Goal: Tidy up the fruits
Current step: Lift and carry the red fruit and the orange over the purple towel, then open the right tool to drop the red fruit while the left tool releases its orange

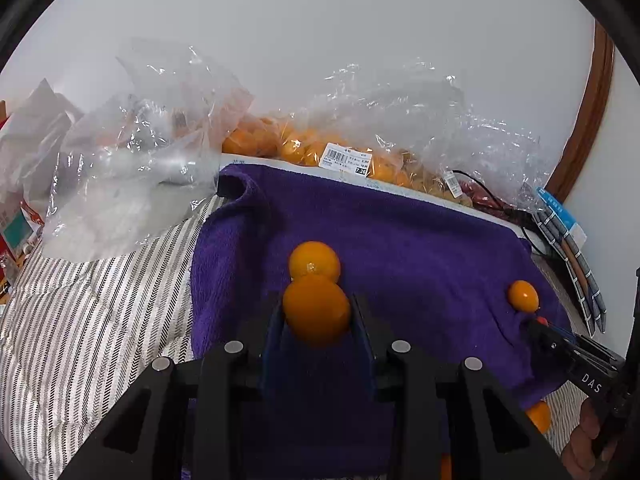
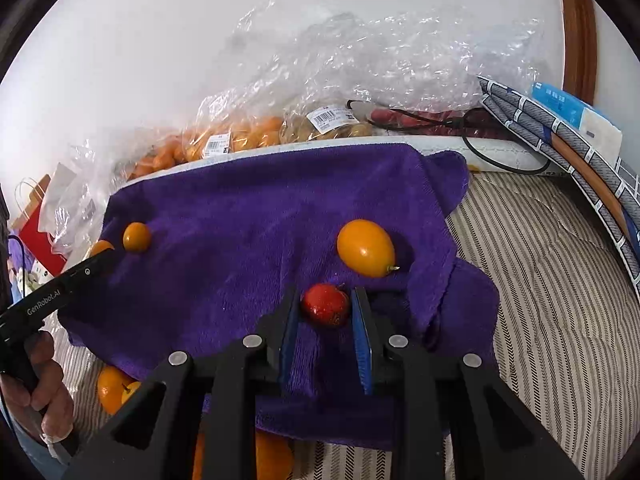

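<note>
In the left wrist view my left gripper (image 1: 317, 312) is shut on an orange (image 1: 316, 310) held just above a purple towel (image 1: 420, 240). A second orange (image 1: 314, 260) lies on the towel right behind it, touching it. A small oval orange fruit (image 1: 523, 296) lies at the towel's right. In the right wrist view my right gripper (image 2: 325, 304) stands around a small red fruit (image 2: 325, 305) on the towel (image 2: 260, 208); the jaws are slightly apart from it. An oval orange fruit (image 2: 366, 248) lies just beyond. The left gripper (image 2: 96, 258) shows at the left, with an orange (image 2: 137, 236) beside it.
Clear plastic bags of oranges (image 1: 304, 148) and other produce (image 2: 332, 124) line the back by the white wall. An empty crumpled bag (image 1: 132, 152) lies at the left. Striped bedding (image 2: 540, 280) surrounds the towel. More oranges (image 2: 112, 388) lie at the towel's near edge. A black cable (image 2: 500, 160) runs at the back right.
</note>
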Demonstrator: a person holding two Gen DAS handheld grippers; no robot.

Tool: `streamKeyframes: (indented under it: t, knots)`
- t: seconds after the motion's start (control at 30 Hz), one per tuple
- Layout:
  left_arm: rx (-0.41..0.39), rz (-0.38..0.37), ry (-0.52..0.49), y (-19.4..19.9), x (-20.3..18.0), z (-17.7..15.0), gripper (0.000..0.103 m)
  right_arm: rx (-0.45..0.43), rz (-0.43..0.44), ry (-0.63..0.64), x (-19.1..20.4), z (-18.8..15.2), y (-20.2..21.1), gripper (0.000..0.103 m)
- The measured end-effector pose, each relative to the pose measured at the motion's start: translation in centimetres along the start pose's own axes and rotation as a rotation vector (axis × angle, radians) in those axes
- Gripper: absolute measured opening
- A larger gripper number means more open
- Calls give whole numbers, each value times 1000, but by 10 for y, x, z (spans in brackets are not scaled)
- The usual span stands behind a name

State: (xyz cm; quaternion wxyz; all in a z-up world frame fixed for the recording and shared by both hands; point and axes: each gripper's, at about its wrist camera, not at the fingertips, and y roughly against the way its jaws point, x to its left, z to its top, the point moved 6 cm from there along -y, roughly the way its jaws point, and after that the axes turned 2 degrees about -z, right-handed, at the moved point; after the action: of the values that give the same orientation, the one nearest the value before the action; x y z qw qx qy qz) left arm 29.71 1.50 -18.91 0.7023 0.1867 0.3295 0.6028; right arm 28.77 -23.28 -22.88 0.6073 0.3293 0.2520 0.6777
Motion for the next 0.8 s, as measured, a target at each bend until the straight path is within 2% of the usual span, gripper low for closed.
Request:
streamKeyframes:
  t: [0.43, 0.5, 0.57, 0.63, 0.73, 0.8]
  knots:
    - [32, 10, 14, -8, 4, -3, 32, 2, -29, 9, 0, -1, -4, 27]
    - [33, 15, 5, -8, 3, -4, 32, 0, -26, 8, 0, -1, -4, 30]
    - [32, 20, -3, -9, 3, -4, 32, -6, -28, 7, 0, 0, -3, 44]
    - [34, 17, -1, -9, 2, -4, 32, -24, -31, 2, -1, 1, 0, 50]
    - [30, 2, 8, -7, 2, -2, 33, -57, -51, -9, -4, 4, 7, 53]
    - [13, -13, 15, -4, 1, 0, 44, -82, -66, -19, -6, 6, 12, 53]
